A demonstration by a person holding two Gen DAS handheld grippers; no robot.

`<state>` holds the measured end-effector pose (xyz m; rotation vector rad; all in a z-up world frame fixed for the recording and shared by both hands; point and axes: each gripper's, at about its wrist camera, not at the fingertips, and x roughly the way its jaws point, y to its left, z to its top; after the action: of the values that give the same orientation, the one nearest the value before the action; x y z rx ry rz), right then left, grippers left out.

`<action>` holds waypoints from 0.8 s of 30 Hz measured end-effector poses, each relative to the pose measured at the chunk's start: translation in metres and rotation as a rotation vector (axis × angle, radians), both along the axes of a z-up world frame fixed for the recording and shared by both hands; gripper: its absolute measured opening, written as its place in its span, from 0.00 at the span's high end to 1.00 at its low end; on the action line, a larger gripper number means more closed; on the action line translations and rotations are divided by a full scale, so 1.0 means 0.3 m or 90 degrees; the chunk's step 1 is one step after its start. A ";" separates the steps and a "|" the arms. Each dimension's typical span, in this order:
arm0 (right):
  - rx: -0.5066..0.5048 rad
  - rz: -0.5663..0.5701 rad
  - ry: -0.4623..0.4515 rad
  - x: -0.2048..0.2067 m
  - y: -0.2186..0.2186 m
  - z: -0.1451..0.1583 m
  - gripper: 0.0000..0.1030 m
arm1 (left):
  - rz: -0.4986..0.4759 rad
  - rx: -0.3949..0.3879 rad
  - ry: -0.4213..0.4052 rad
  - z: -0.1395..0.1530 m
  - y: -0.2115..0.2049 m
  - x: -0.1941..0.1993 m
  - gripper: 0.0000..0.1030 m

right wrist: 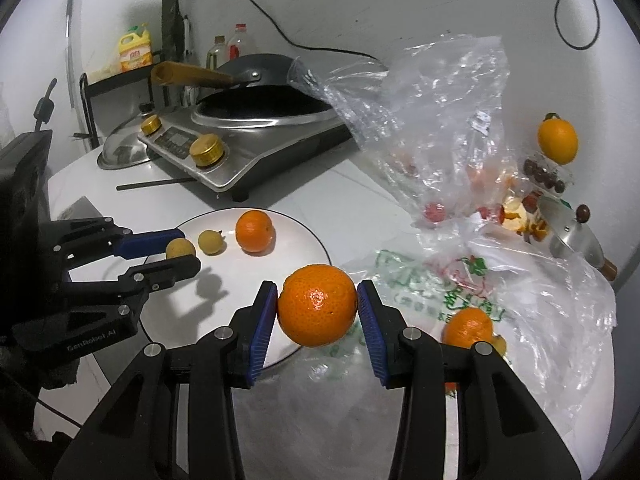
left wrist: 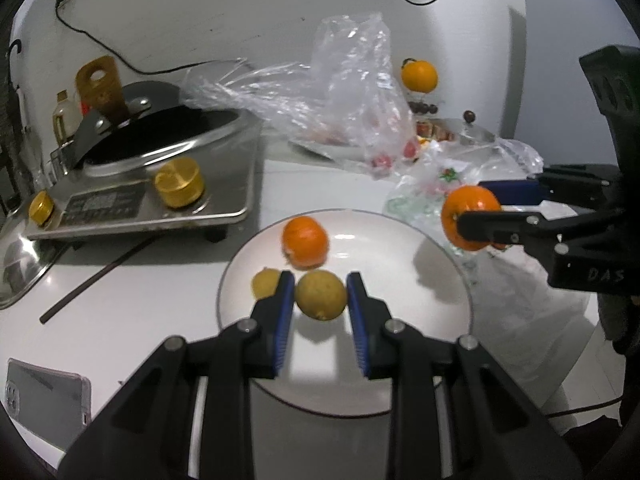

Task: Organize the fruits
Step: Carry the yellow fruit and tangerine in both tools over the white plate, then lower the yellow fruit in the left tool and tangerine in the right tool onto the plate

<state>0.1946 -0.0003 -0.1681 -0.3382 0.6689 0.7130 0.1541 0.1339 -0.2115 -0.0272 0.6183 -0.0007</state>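
A white plate [left wrist: 432,280] lies on the counter with an orange [left wrist: 305,242] and a small yellow fruit [left wrist: 266,282] resting on it. My left gripper [left wrist: 321,280] is shut on a second small yellow fruit [left wrist: 320,298], held just above the plate's near side. The right wrist view shows that left gripper [right wrist: 188,251] from the side. My right gripper [right wrist: 318,288] is shut on a larger orange [right wrist: 317,308], held over the plate's right rim [right wrist: 320,248]. In the left wrist view the right gripper [left wrist: 472,204] hangs right of the plate.
Crumpled plastic bags [right wrist: 440,120] with small red fruits spread right of the plate; another orange [right wrist: 468,326] lies on the printed bag. An induction stove with a wok [left wrist: 160,148] stands at the back left. A phone [left wrist: 44,400] and a dark stick [left wrist: 92,276] lie left.
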 end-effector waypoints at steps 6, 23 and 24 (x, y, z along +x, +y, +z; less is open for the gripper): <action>-0.008 0.009 0.008 0.015 0.046 -0.021 0.57 | 0.021 -0.003 0.009 -0.028 0.055 0.003 0.74; -0.025 0.026 0.033 0.068 0.158 -0.087 0.57 | 0.023 -0.028 0.024 -0.065 0.104 0.031 0.74; -0.025 0.026 0.034 0.074 0.164 -0.091 0.57 | 0.024 -0.030 0.026 -0.067 0.105 0.032 0.74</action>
<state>0.2168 0.0488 -0.1954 -0.3708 0.7297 0.7501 0.1638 0.1655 -0.2315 -0.0843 0.6584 0.0222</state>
